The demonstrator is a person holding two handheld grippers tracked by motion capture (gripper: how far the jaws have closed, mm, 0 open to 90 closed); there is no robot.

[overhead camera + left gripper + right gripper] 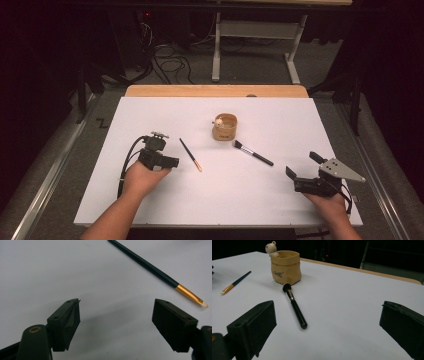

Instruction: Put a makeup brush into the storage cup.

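Note:
A thin dark-handled brush (190, 154) with a gold ferrule and pale tip lies on the white table top (225, 200), just right of my left gripper (174, 162). In the left gripper view that brush (150, 266) runs diagonally above and right of the open left gripper (116, 312), with bare table between the jaws. A tan bag-shaped cup (224, 127) with a small bear figure on its rim stands mid-table. A black powder brush (252, 152) lies right of it. My right gripper (302, 164) rests near the right edge, open, facing the powder brush (295, 307) and cup (285, 267).
A wooden strip (215, 90) borders the table's far edge. Beyond it stand a white metal desk frame (216, 50) and cables (170, 62) on the floor. The thin brush (235, 283) appears far left in the right gripper view.

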